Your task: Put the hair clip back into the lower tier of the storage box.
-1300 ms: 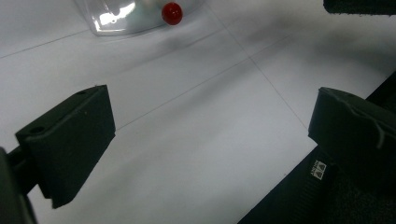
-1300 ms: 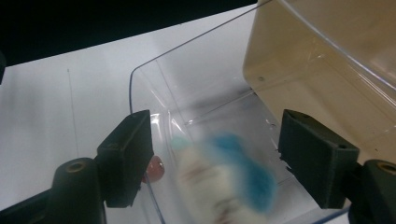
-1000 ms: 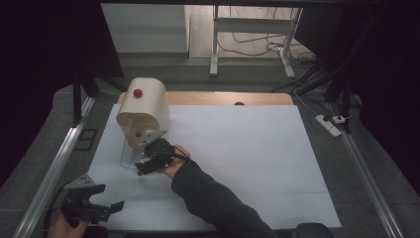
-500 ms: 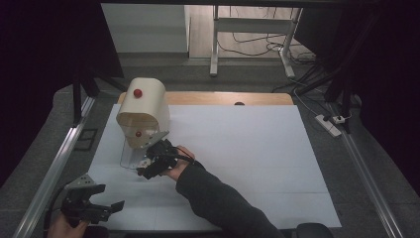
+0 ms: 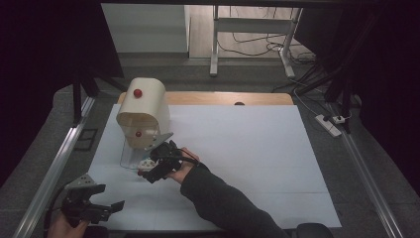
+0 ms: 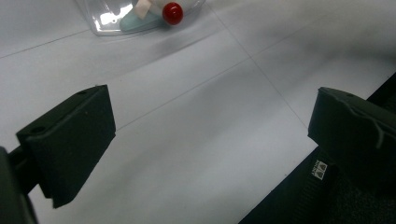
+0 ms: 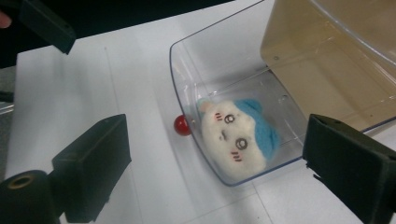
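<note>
Right claw [image 7: 212, 163] wide open, empty.

Dim room, dark surround; white table [image 5: 237, 144] brightest (soft shadows); close fingers [image 6: 70, 140] blurred.

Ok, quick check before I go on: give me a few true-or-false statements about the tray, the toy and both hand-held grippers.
1. The plush toy lies inside the clear tray. True.
2. The right hand-held gripper is shut on the plush toy. False: its jaws stand open, with the toy between and beyond them, ungripped.
3. The left hand-held gripper is open, near the front left corner of the white table. True.
4. The cream dispenser has tipped onto its side. False: it stands upright, with the tray at its base.
5. The small red knob sits at the tray's front wall. True.
6. The left hand-held gripper is holding the tray. False: it holds nothing, apart from the tray.
</note>
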A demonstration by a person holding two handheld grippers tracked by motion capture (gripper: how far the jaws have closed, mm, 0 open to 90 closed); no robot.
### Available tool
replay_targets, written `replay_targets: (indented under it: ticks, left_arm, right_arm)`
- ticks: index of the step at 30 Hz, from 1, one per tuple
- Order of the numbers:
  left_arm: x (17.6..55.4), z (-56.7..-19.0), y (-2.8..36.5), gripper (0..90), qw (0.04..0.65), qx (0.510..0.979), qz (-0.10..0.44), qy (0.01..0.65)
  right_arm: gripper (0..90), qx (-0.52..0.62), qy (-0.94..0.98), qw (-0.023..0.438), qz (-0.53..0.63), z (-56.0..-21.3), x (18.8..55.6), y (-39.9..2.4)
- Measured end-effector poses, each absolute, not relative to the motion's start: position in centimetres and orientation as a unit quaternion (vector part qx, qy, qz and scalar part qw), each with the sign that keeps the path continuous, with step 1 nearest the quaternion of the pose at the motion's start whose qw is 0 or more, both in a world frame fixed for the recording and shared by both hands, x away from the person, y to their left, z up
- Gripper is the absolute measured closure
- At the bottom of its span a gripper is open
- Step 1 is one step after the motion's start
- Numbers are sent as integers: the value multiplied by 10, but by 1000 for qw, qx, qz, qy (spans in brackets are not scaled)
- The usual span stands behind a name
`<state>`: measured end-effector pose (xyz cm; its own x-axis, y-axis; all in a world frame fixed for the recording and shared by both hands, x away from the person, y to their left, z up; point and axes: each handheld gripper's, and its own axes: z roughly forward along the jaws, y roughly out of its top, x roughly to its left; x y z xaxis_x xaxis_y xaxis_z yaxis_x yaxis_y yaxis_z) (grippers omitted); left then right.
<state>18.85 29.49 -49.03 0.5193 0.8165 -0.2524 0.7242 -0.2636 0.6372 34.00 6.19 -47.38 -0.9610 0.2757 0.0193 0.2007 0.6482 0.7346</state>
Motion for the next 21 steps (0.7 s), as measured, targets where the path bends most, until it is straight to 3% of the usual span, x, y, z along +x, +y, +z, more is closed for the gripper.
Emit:
replay_targets:
  ticks: [21]
  left_arm:
    - [189,-490,295,7,365,792,63,486]
  right_arm:
    - [3,117,915,32,385,-471,333,44]
